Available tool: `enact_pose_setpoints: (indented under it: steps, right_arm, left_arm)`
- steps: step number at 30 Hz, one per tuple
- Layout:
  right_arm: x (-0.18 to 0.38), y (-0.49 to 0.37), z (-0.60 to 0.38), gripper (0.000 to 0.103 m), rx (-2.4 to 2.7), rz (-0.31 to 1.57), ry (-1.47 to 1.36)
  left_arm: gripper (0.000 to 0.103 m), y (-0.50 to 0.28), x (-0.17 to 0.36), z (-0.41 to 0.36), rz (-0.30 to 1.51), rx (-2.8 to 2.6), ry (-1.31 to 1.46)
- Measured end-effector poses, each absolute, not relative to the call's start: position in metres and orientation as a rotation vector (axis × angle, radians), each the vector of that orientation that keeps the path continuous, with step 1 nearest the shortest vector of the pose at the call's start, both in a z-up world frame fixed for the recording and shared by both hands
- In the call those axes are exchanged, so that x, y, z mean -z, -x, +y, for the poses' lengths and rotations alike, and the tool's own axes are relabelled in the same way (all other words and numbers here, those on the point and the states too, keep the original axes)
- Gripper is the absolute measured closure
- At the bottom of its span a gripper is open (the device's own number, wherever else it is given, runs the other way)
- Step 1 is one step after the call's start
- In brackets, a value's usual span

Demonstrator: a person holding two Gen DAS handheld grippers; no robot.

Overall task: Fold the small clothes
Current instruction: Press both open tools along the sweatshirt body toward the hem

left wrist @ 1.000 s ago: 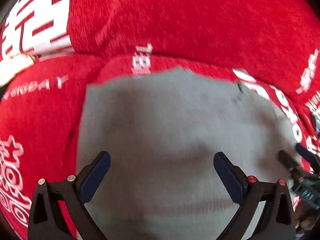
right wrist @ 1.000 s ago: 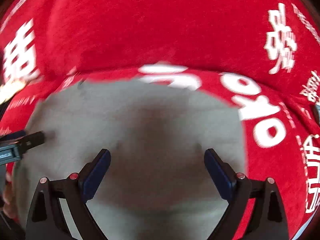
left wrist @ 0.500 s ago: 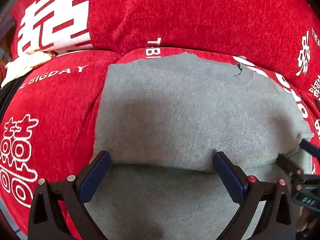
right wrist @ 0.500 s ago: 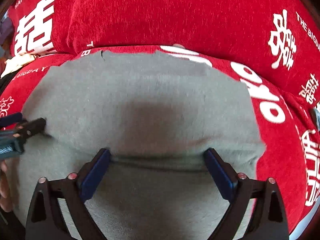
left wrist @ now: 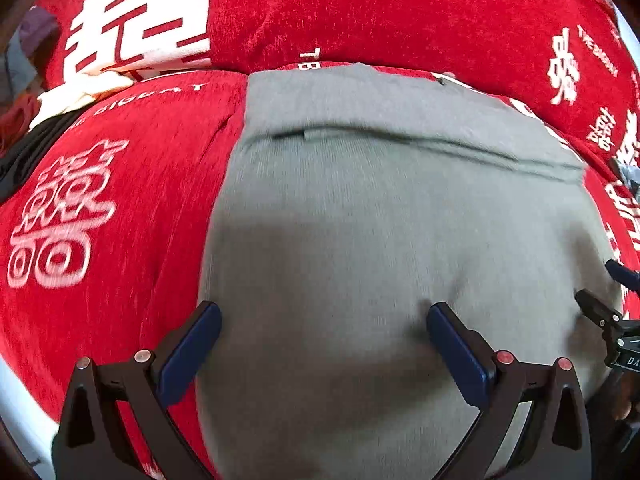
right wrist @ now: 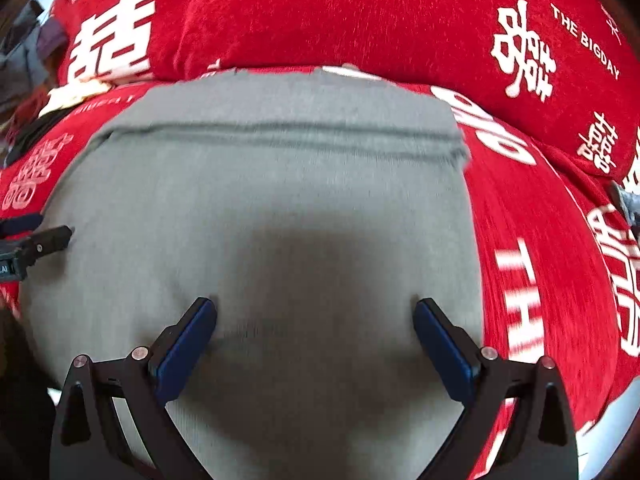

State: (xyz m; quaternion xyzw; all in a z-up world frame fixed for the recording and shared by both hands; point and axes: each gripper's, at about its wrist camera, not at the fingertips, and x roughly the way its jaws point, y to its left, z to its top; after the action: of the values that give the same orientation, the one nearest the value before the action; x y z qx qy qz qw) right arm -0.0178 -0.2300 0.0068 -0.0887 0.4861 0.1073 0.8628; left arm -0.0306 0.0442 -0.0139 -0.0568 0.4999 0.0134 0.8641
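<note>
A grey knitted garment (left wrist: 380, 216) lies folded on a red cover with white lettering (left wrist: 132, 184). A fold edge runs across its far part. It also fills the right wrist view (right wrist: 272, 200). My left gripper (left wrist: 324, 320) is open and empty, its blue pads just above the near part of the cloth. My right gripper (right wrist: 316, 316) is open and empty over the same cloth. The right gripper's tip shows at the right edge of the left wrist view (left wrist: 600, 312). The left gripper's tip shows at the left edge of the right wrist view (right wrist: 44, 240).
A red cushion (right wrist: 360, 20) with white characters rises behind the garment. A cream cloth (left wrist: 76, 92) and dark clothes (left wrist: 28, 148) lie at the far left. A white edge (right wrist: 616, 432) of the surface shows at the lower right.
Both grippers have drawn back toward me over the garment. The fold edge, between the fingers half a second ago, now lies far ahead. Both stayed open.
</note>
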Motion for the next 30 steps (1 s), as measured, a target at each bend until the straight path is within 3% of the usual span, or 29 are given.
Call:
enact_pose_setpoints:
  steps: [6, 12, 16, 30]
  right_arm:
    - [-0.011, 0.030, -0.226, 0.000, -0.250, 1.109, 0.251]
    - [-0.024, -0.034, -0.193, 0.000, -0.253, 1.059, 0.179]
    - [-0.004, -0.055, -0.174, 0.000, -0.246, 1.100, 0.179]
    - [0.005, 0.060, -0.211, 0.000, -0.308, 1.024, 0.277]
  left_arm:
    - [0.000, 0.053, 0.010, 0.031, 1.102, 0.003, -0.018]
    - [0.000, -0.010, -0.010, 0.019, 1.088, 0.008, 0.072]
    - [0.000, -0.043, 0.010, 0.009, 1.149, -0.044, 0.082]
    - [0.000, 0.064, 0.014, 0.011, 1.038, -0.035, 0.070]
